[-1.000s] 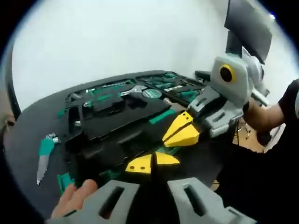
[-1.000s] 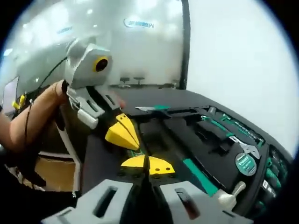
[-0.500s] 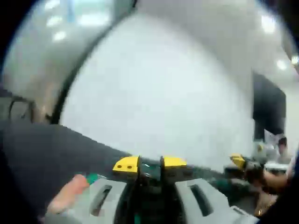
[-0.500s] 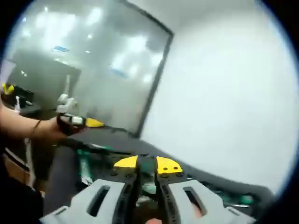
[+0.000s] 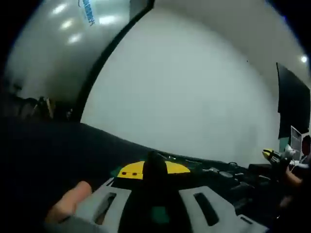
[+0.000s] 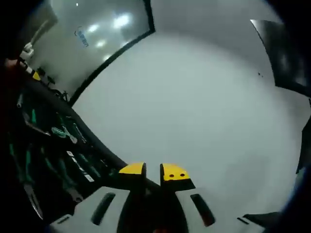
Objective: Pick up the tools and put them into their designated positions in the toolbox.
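both cameras are swinging up and away from where they pointed a second ago, when each looked down at the open toolbox and at the other gripper close in front; now both are facing mostly a pale wall.

in the left gripper view, the left gripper (image 5: 153,170) is showing its yellow tips drawn together around a dark, rounded object (image 5: 155,162) that is standing up between them; it is too dark to say what the object is. a fingertip (image 5: 70,201) of the person's hand is resting at the lower left of the gripper body. beyond the tips, the dark table (image 5: 53,150) is stretching off to the left, and the toolbox (image 5: 228,177) is lying low at the right, its contents too dim to name. the right gripper (image 5: 273,156) is appearing far off at the right edge, small, with a yellow tip.

in the right gripper view, the right gripper (image 6: 153,172) is holding its yellow tips a narrow gap apart, with nothing visible between them. the toolbox (image 6: 43,155) is lying at the left, with green-handled tools (image 6: 60,132) set in its dark tray.
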`<state>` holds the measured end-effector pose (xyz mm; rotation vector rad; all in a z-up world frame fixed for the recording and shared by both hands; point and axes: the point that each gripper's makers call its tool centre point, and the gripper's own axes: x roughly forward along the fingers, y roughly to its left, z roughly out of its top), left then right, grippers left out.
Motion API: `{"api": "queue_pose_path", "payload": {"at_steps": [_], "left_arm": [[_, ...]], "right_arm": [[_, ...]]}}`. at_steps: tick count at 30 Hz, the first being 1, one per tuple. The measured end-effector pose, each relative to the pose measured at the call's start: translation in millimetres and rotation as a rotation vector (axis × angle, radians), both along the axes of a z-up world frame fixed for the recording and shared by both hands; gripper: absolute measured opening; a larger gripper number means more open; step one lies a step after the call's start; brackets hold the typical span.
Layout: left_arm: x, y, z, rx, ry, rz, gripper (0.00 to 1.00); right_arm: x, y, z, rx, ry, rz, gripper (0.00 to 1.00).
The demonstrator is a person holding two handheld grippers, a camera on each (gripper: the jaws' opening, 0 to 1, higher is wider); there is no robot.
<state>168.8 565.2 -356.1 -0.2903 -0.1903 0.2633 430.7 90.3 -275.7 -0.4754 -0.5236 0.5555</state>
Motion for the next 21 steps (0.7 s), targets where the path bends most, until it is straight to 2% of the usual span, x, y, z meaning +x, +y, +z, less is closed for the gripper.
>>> {"api": "queue_pose_path", "payload": {"at_steps": [1,2,3,4,6,7,8,9,11,12,16,21], "left_arm": [[-1.3,6,-0.6,-0.007,-0.001,-0.004,0.15],[-2.4,6,0.0,-0.010,-0.008,-0.008,0.15],[-3.6,17,1.5,-0.019,-0.022,-0.013,0.15],[-4.4,18,2.8,-0.021,-0.031,-0.013,0.15],[-6.8,13,3.0,-0.020,-0.037,-0.006,0.15],[-5.9,10,2.5,-0.020,-0.034,-0.005,0.15],[-5.9,8,2.4,-0.019,-0.033,-0.006,0.15],[-5.7,6,2.8,-0.018,-0.034,-0.008,0.15],[-6.3,3,2.6,-0.024,-0.036,-0.010,0.15],[-6.4,13,2.3,-0.032,-0.038,-0.008,0.15],[-8.8,12,3.9,-0.044,-0.051,-0.005,0.15],[-7.1,23,3.2,-0.058,-0.057,-0.013,0.15]], "right_arm": [[1,-7,-0.6,0.017,0.004,0.002,0.10],[6,-16,-8.7,0.055,0.056,0.021,0.10],[16,-23,-21.5,0.094,0.119,0.038,0.10],[22,-25,-26.6,0.100,0.132,0.042,0.10],[38,-37,-46.8,0.103,0.254,-0.012,0.10],[41,-38,-43.4,0.183,0.284,0.017,0.10],[42,-41,-42.8,0.220,0.299,0.017,0.10],[45,-43,-48.7,0.192,0.332,-0.009,0.10],[50,-47,-51.8,0.191,0.334,-0.022,0.10],[51,-49,-53.6,0.209,0.357,-0.025,0.10],[50,-49,-59.5,0.212,0.393,-0.018,0.10],[52,-48,-61.6,0.195,0.389,-0.025,0.10]]}}
